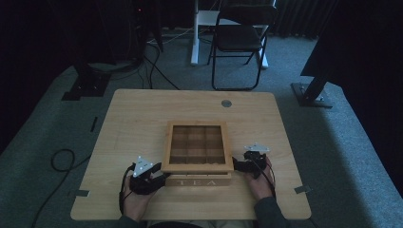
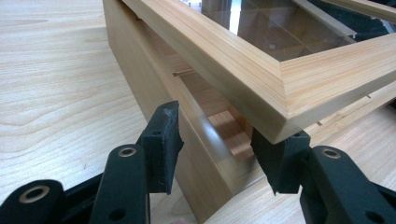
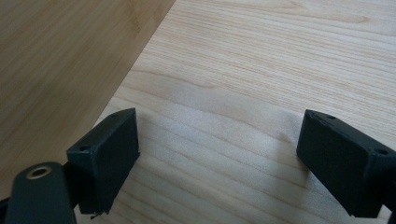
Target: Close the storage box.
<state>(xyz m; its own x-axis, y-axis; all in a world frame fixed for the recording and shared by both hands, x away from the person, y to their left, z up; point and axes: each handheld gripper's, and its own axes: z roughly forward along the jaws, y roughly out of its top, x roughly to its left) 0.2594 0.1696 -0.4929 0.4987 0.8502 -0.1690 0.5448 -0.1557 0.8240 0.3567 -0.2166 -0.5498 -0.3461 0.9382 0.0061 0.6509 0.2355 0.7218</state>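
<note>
Left gripper (image 1: 159,176) sat at the near left corner of the wooden tea box (image 1: 203,181), lid (image 1: 197,166) raised a crack; right gripper (image 1: 241,165) waited beside the box's right wall.

Left gripper view: jaws part-open, straddling the box corner (image 2: 205,186), one pad (image 2: 279,161) under the glass-paned lid (image 2: 261,79). Lift should go slowly, the pad staying well under the rim.

Right gripper view: jaws wide, empty over the table (image 3: 261,93), box wall (image 3: 56,70) just left. Better pressed against it as a brace.
</note>
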